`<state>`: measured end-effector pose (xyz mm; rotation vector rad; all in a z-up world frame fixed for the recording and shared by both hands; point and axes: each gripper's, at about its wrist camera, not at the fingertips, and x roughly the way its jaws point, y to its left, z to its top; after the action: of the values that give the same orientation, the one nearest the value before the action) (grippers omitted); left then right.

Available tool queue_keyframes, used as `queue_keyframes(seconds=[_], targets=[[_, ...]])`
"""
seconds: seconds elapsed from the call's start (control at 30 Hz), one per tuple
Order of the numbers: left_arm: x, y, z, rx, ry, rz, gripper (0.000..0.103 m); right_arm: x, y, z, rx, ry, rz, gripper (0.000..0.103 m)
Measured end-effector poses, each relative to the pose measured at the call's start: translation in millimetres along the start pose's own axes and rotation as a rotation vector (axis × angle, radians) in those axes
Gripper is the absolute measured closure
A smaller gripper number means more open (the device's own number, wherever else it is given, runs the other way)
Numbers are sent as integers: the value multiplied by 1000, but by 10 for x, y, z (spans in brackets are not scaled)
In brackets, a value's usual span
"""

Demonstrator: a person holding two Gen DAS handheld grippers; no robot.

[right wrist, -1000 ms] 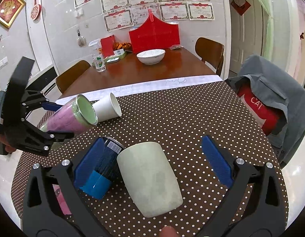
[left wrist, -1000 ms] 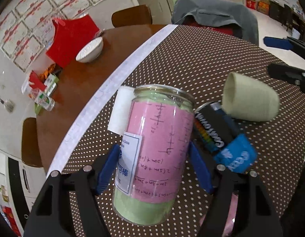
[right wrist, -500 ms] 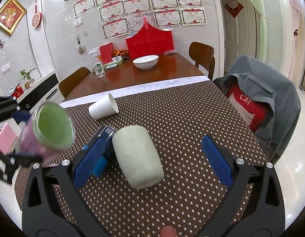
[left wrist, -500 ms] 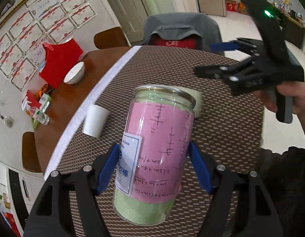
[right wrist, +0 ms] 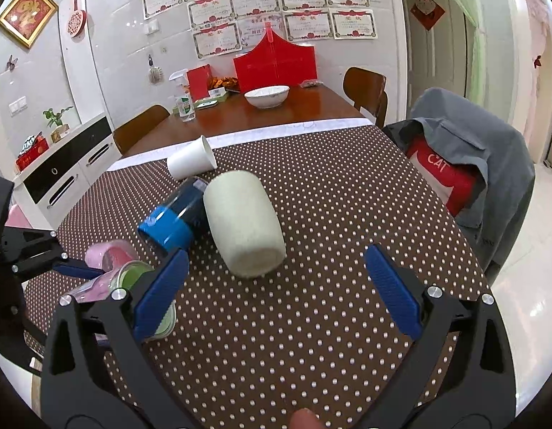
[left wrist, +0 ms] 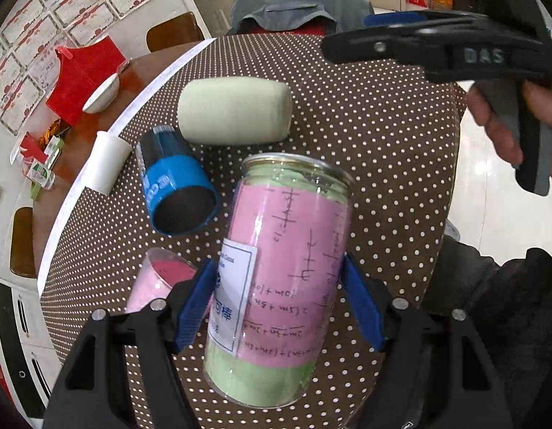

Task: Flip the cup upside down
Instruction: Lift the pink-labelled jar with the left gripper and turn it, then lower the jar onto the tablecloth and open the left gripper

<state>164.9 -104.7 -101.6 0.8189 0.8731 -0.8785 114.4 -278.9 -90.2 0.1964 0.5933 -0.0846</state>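
My left gripper (left wrist: 279, 304) is shut on a clear cup (left wrist: 286, 271) with a pink label and green lining, gripped across its lower body. The cup's rimmed end points away from me, down towards the dotted brown tablecloth (left wrist: 383, 150). In the right wrist view this cup (right wrist: 127, 277) is tilted at the left, partly behind my finger. My right gripper (right wrist: 277, 286) is open and empty above the cloth (right wrist: 311, 339), short of a pale green cup (right wrist: 245, 225) lying on its side. In the left wrist view the right gripper (left wrist: 347, 35) hangs at top right, held by a hand (left wrist: 501, 128).
Lying on the cloth are the pale green cup (left wrist: 236, 111), a blue cup (left wrist: 175, 193) (right wrist: 175, 218), a white paper cup (left wrist: 108, 162) (right wrist: 190, 161) and a pink cup (left wrist: 158, 286) (right wrist: 109, 254). A white bowl (right wrist: 267, 94) sits on the wooden table behind. A chair with a grey jacket (right wrist: 465, 164) stands right.
My left gripper has lifted and tipped the clear cup so its far end now points down at the table. The right gripper has drawn back and up from the pale green cup, still open.
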Motion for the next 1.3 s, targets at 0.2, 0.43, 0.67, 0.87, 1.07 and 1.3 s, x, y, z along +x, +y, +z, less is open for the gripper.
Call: queue_keyframes(seconds=[0.2, 0.43, 0.67, 0.87, 1.07, 1.3], targets=[[74, -57, -75, 0, 8, 4, 31, -39, 14, -91, -7, 4, -6, 6], [96, -109, -113, 17, -20, 92, 29, -83, 66, -164, -21, 4, -3, 6], [63, -98, -151, -19, -40, 84, 18, -152, 142, -201, -35, -4, 0, 6], [55, -89, -169, -33, -26, 112, 17, -183, 176, -205, -43, -5, -1, 6], [-39, -91, -206, -52, -67, 136, 17, -222, 226, -204, -50, -12, 8, 6], [-320, -108, -276, -107, -176, 208, 17, -307, 315, -184, -70, -27, 40, 6]])
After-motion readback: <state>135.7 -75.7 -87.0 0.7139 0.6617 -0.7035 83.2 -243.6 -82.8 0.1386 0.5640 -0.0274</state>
